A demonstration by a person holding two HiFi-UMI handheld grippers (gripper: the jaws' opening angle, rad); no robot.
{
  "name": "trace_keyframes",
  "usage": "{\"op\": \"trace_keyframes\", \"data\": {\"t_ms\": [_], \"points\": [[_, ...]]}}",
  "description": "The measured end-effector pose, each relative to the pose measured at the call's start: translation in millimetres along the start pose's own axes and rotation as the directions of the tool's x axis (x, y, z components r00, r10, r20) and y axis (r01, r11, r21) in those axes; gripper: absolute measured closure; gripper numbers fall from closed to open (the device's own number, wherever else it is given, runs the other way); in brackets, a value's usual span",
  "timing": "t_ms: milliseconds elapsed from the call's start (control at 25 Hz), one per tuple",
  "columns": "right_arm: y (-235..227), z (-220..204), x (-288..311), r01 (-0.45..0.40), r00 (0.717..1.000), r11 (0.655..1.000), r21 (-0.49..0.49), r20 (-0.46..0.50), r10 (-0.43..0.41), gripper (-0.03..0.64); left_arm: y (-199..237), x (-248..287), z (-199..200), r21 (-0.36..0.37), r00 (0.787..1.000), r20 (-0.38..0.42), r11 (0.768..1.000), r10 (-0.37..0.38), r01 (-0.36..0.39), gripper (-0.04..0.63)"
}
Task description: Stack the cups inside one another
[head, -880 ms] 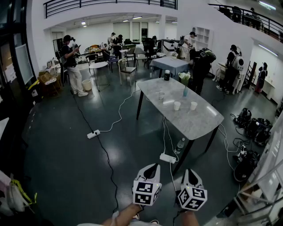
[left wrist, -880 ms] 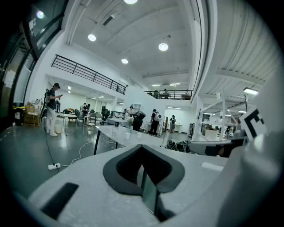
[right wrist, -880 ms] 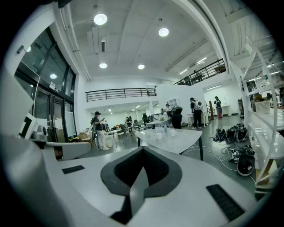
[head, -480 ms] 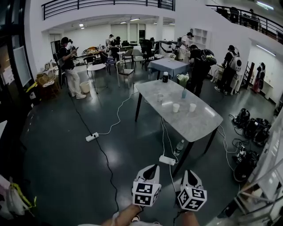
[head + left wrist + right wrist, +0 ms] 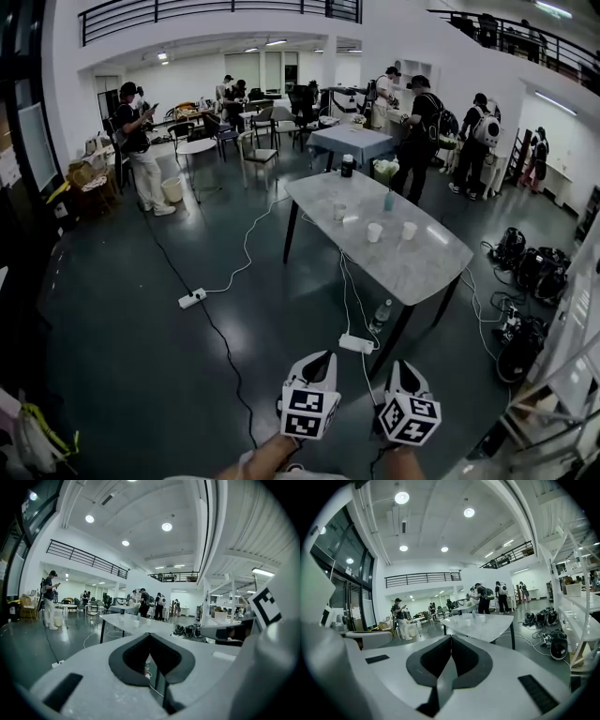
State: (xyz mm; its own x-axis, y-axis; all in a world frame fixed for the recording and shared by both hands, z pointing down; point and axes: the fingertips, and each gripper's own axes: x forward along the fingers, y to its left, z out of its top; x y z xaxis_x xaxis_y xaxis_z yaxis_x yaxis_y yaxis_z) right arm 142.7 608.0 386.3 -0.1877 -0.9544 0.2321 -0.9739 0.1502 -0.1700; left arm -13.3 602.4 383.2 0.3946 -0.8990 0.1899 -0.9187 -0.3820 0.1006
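Left gripper [image 5: 322, 357]: jaws together with nothing between them, held low in front of the person and roughly level.
Right gripper [image 5: 401, 366]: jaws closed tight and empty, just beside the left one.
Risk at the jaws: both have to open before they reach a cup. Coming in shut, a tip would likely push a light cup over or slide it away.
Power strip [image 5: 356, 342]: on the dark floor between the grippers and the table, with white cables [image 5: 348, 281] running from it. It is a likely trip or snag on the walk in.
Water bottle [image 5: 380, 312]: on the floor under the table by a leg, easy to kick.
Table [image 5: 417, 272]: pale top with a bare near end.
Left-hand cup [image 5: 375, 232]: white, upright, around mid-table.
Right-hand cup [image 5: 410, 230]: white, upright, near the first but not touching it.
Clear cup [image 5: 340, 212]: a little beyond them, too small to make out well.
Blue bottle [image 5: 389, 198]: just behind the white cups. A reach that goes too deep could tip it.
Cups relative to grippers: well apart, ahead and slightly right of both, all separate and unstacked. Stacking has not begun.
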Motion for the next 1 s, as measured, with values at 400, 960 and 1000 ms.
{"op": "trace_keyframes", "data": {"t_ms": [400, 960, 1000], "points": [[11, -20, 23, 0.044, 0.998, 0.999, 0.004, -0.046, -0.044, 0.609, 33, 12, -16, -0.004, 0.999, -0.043, 1.0, -0.02, 0.02, 0.6], [8, -21, 108, 0.004, 0.996, 0.999, 0.038, -0.09, -0.001, 0.609, 70, 74, -17, 0.02, 0.997, -0.076, 1.0, 0.012, -0.011, 0.6], [7, -17, 117, -0.003, 0.996, 0.999, 0.036, -0.089, 0.007, 0.609, 74, 81, -14, 0.021, 0.997, -0.075, 1.0, 0.018, -0.017, 0.6]]}}
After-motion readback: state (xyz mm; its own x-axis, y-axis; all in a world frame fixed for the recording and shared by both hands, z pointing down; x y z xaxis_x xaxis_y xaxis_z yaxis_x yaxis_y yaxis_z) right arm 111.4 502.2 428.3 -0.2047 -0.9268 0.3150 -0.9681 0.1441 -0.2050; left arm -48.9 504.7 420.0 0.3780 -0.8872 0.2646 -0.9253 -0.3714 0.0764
